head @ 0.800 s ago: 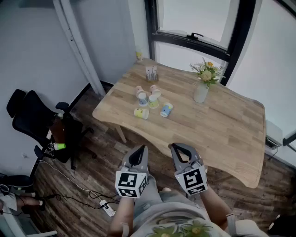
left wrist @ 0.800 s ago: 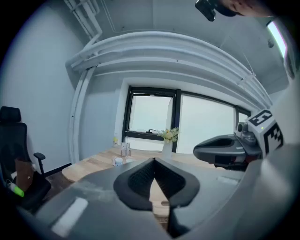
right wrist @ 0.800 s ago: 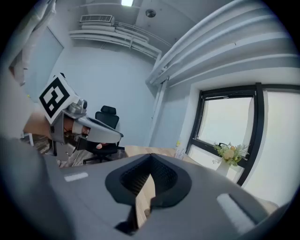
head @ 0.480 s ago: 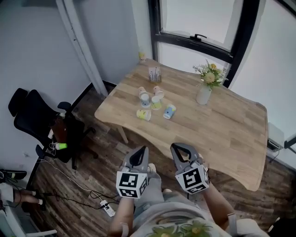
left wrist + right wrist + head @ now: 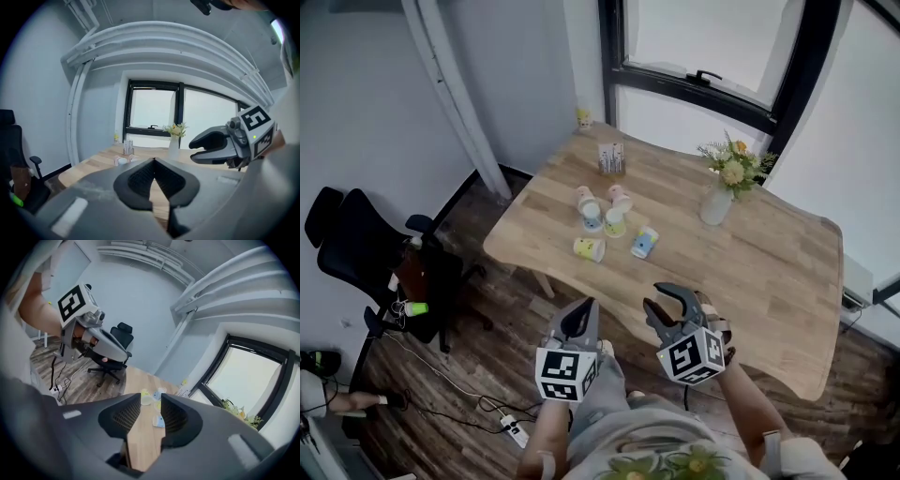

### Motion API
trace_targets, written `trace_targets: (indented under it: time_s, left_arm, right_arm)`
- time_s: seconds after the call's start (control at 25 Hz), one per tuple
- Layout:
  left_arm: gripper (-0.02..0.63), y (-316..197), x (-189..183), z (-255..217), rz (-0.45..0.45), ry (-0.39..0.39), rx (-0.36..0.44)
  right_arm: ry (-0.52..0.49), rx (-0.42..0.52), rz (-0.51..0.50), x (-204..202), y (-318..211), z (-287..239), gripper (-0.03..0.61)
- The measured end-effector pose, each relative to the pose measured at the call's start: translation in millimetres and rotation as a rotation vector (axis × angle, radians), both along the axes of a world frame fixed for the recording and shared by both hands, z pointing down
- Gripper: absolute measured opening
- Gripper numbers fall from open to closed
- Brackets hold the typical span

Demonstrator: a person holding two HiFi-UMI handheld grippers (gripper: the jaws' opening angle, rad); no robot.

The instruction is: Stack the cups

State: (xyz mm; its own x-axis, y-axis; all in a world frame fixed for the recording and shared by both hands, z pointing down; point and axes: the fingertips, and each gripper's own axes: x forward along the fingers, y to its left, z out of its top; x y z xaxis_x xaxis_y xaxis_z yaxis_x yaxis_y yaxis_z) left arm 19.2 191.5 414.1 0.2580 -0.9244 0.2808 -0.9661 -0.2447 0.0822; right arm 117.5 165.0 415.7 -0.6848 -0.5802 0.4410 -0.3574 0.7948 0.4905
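Several small paper cups lie scattered on the left part of the wooden table: two pink cups, a green one, a blue cup and a yellow cup on their sides. Both grippers hang short of the table's near edge, well away from the cups. My left gripper is shut and empty, its jaws meeting in the left gripper view. My right gripper is open with nothing between its pads; through the gap in the right gripper view I see the cups.
A vase of flowers stands at the table's back right and a small holder near the window. A black office chair sits at the left, with cables and a power strip on the wood floor.
My right gripper has rolled sideways and now shows a gap between its jaws. The view has drifted a little; the left gripper and the cups keep their places.
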Motion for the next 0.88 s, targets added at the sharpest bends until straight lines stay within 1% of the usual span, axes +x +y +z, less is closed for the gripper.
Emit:
trace_targets:
  time_s: [0.12,0.24,0.28,0.32,0.36,0.56,0.68,0.88]
  left_arm:
    - [0.003,-22.2,-7.6,5.2,0.017,-0.018,-0.010]
    - [0.003,-44.0,-14.5,9.7,0.045,-0.057,-0.023]
    - [0.023,-51.0,-16.3,10.9,0.057,-0.062,-0.029]
    - [0.076,-57.7,-18.0,12.0,0.069,-0.062,-0.034]
    - [0.104,-64.3,-20.0,12.7,0.078,-0.062,-0.037]
    - [0.197,-90.8,-32.0,25.7,0.128,-0.100,-0.074]
    - [0.214,-102.5,-40.4,37.2,0.158,-0.107,-0.109]
    - [0.230,-121.5,-54.1,53.2,0.190,-0.104,-0.152]
  right_arm:
    - [0.040,-0.002,0.003,-3.4,-24.7,7.9,0.156]
    - [0.082,-0.002,-0.002,-8.1,-46.6,13.2,0.181]
    - [0.099,-0.002,-0.006,-10.0,-53.6,15.3,0.191]
    - [0.119,-0.002,-0.010,-11.6,-60.3,18.1,0.200]
    - [0.142,-0.001,-0.014,-13.0,-67.0,21.5,0.206]
    - [0.254,-0.010,-0.047,-18.0,-95.7,43.2,0.252]
    - [0.326,-0.023,-0.084,-23.1,-108.2,58.6,0.264]
    - [0.489,-0.013,-0.160,-29.7,-125.3,90.5,0.287]
